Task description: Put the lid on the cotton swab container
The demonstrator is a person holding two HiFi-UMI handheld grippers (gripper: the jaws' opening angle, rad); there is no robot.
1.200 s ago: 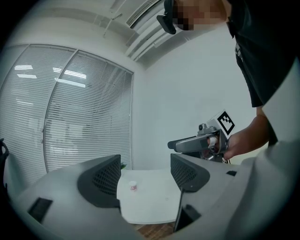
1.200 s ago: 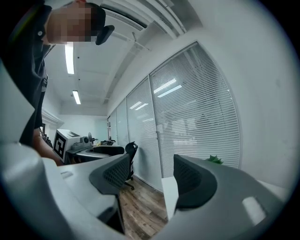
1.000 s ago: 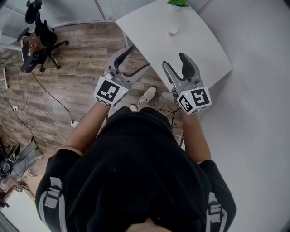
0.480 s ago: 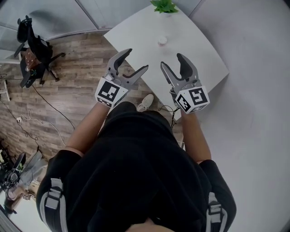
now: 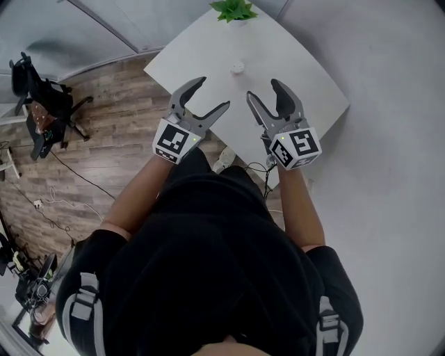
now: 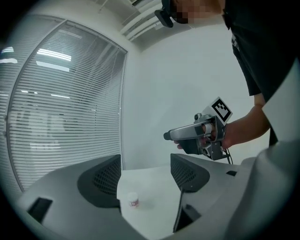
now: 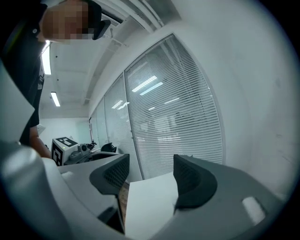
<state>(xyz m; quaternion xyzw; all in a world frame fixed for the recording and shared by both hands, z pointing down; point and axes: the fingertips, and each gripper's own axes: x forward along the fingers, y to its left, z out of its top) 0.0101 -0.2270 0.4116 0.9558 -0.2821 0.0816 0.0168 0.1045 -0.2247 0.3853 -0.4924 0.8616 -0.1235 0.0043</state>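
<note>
A small white cotton swab container (image 5: pixel 238 67) stands alone on the white table (image 5: pixel 292 62), toward its far side. In the left gripper view the container (image 6: pixel 133 201) shows between the jaws, some way ahead, with a reddish label. I cannot make out a separate lid. My left gripper (image 5: pixel 211 95) hovers open and holds nothing over the table's near left edge. My right gripper (image 5: pixel 264 91) is open and holds nothing over the table's near part, beside the left one. The right gripper view shows only bare tabletop (image 7: pixel 150 201) between its jaws.
A green plant (image 5: pixel 235 8) sits at the table's far end. Left of the table lies wooden floor with cables (image 5: pixel 66 174) and a black office chair (image 5: pixel 38 104). A glass wall with blinds (image 6: pixel 56 103) runs behind the table, and a white wall stands at the right.
The table and container have come closer and now lie under the jaws. Both grippers have moved forward toward the table, still open.
</note>
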